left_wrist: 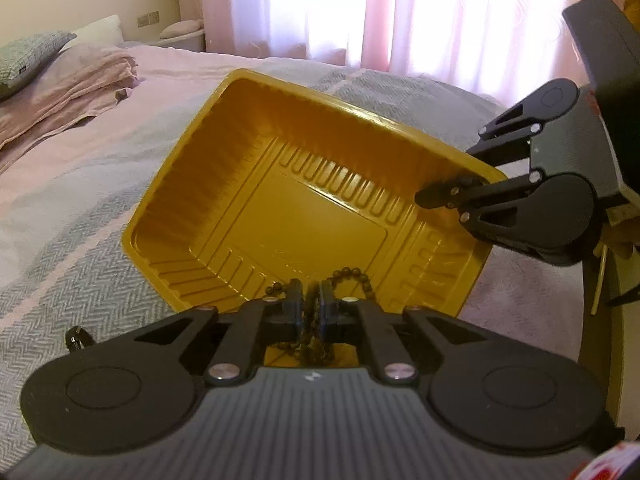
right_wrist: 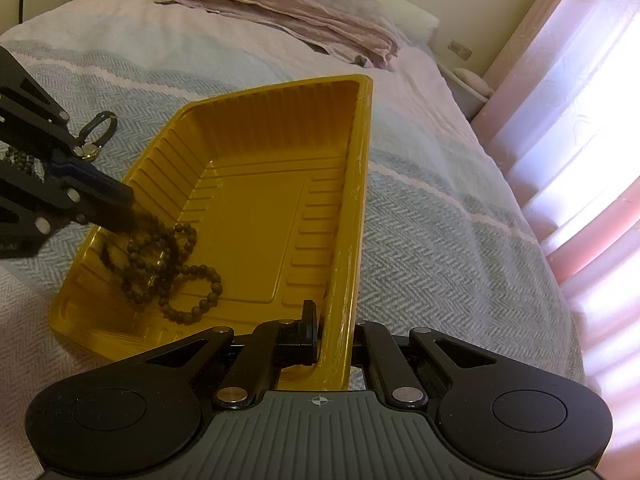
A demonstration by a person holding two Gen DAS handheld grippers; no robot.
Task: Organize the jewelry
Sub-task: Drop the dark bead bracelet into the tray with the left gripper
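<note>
A yellow plastic tray [left_wrist: 320, 96] [right_wrist: 362, 160] lies on the bed, tilted up at one corner. My right gripper [right_wrist: 332, 330] [left_wrist: 434, 196] is shut on the tray's side wall, one finger inside and the other hidden behind the wall. My left gripper [left_wrist: 310, 298] [right_wrist: 120, 200] hangs over the tray's near corner, its jaws narrowly apart and gripping a dark bead necklace [left_wrist: 356, 274] [right_wrist: 172, 264]. The strand dangles from the fingertips, and its lower loops rest coiled on the tray floor.
A small dark ring-shaped piece [right_wrist: 98, 132] [left_wrist: 78, 336] lies on the grey-and-pink herringbone bedspread [left_wrist: 80, 208] beside the tray. A folded pink blanket [left_wrist: 80, 76] and a grey pillow [left_wrist: 28, 56] sit at the head of the bed. Bright curtains [left_wrist: 440, 12] hang beyond.
</note>
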